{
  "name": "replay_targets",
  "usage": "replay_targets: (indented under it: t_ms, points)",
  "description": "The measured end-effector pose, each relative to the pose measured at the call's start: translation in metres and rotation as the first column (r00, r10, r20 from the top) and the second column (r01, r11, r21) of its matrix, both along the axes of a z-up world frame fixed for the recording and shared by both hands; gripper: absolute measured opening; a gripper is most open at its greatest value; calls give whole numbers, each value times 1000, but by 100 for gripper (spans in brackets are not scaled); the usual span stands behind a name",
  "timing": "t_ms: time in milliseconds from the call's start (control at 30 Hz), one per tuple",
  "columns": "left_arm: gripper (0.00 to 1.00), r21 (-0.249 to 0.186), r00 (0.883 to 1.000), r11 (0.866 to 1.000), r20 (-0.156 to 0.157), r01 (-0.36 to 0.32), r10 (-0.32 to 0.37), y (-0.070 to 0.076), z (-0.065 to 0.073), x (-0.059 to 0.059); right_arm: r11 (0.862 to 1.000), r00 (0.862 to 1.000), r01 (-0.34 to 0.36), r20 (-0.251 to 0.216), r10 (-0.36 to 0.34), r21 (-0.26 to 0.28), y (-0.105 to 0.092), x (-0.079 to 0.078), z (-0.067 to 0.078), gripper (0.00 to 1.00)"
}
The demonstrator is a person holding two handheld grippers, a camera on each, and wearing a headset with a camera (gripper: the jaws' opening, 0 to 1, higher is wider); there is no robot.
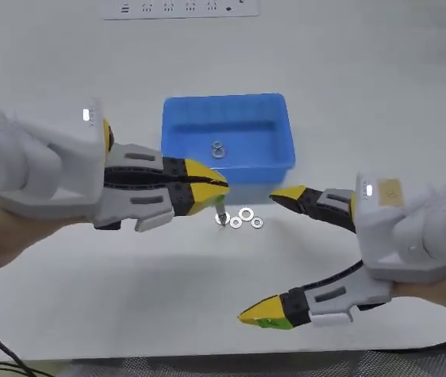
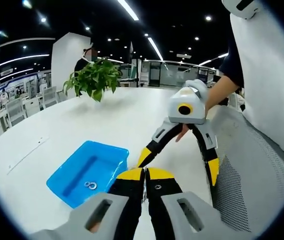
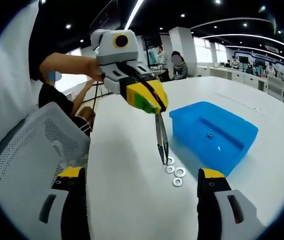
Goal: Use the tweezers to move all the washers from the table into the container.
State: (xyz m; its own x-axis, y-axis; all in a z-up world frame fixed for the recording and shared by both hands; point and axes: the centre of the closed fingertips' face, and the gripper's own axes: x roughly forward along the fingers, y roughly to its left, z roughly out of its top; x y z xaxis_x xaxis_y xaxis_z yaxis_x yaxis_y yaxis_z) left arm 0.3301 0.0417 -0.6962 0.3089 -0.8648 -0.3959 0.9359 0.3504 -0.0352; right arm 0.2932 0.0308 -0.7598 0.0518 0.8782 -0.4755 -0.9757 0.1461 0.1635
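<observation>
My left gripper [image 1: 221, 188] is shut on metal tweezers [image 1: 221, 214] that point down at the table. Their tips [image 3: 164, 159] rest at one washer [image 3: 170, 161] of several lying in a small cluster [image 1: 246, 218] just in front of the blue container [image 1: 278, 161]. Inside the container lie two washers [image 1: 217, 149], also seen as washers [image 2: 89, 186] in the left gripper view. My right gripper [image 1: 274, 255] hovers open to the right of the cluster with nothing between its jaws. In the left gripper view, the shut left gripper [image 2: 145, 172] hides most of the tweezers.
The white table [image 1: 89, 298] has free room on all sides of the container. A power strip [image 1: 180, 8] lies at the far edge. A mesh chair [image 3: 37, 145] stands at the near edge, and a potted plant [image 2: 94, 77] stands across the table.
</observation>
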Motion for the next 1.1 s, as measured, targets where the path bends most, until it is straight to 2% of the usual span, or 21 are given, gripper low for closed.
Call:
replay_targets:
  t_ms: [100,200,267,367,467,700,867,1100]
  points:
    - [5,6,1000,1000,-8,7,-7,0,-1,-1,1000,1000,-4,3,4,6,6,7,1,88]
    - [5,9,1000,1000,-14,7,-7,1,-1,-2,1000,1000,3,17,-3,11,13,19,3,78]
    - [5,13,1000,1000,-13,9,-9,1,-2,-2,1000,1000,8,11,-8,26,18,26,5,76]
    - [5,19,1000,1000,-12,18,-18,1,-2,-4,1000,1000,-5,19,4,22,22,31,3,69]
    - [5,23,1000,999,-12,22,-22,1,-3,-5,1000,1000,-22,3,22,12,25,34,-3,62]
    - [5,27,999,999,-11,36,-36,-2,-3,-9,998,998,-58,2,58,7,31,36,-3,37]
    - [5,33,999,999,-8,38,-37,-2,-4,-8,996,996,-90,14,90,4,37,34,-3,26]
    - [5,39,999,998,-7,42,-42,-3,-5,-10,992,992,-124,29,124,-7,40,31,-5,19]
